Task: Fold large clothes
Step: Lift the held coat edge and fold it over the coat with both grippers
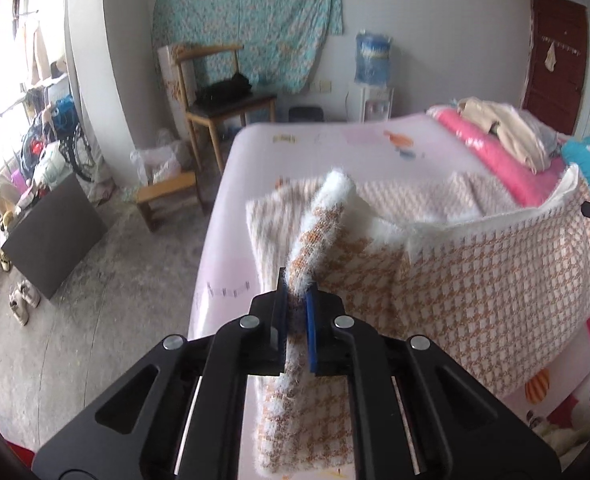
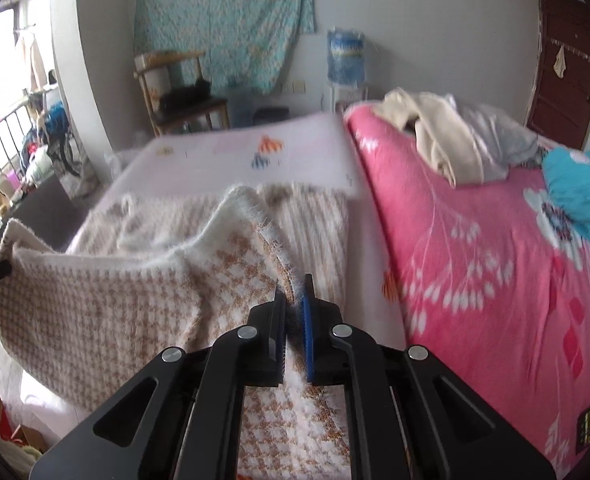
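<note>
Fuzzy orange-and-white houndstooth garment (image 1: 475, 280) lifted off the pale pink bed sheet (image 1: 295, 148), its near edge hanging stretched between 2 grippers, its far part lying on the sheet. Left gripper (image 1: 297, 292) clamped on 1 white-trimmed corner. Right gripper (image 2: 294, 296) clamped on the other corner, beside the pink blanket (image 2: 475, 240).

no legible txt anywhere
</note>
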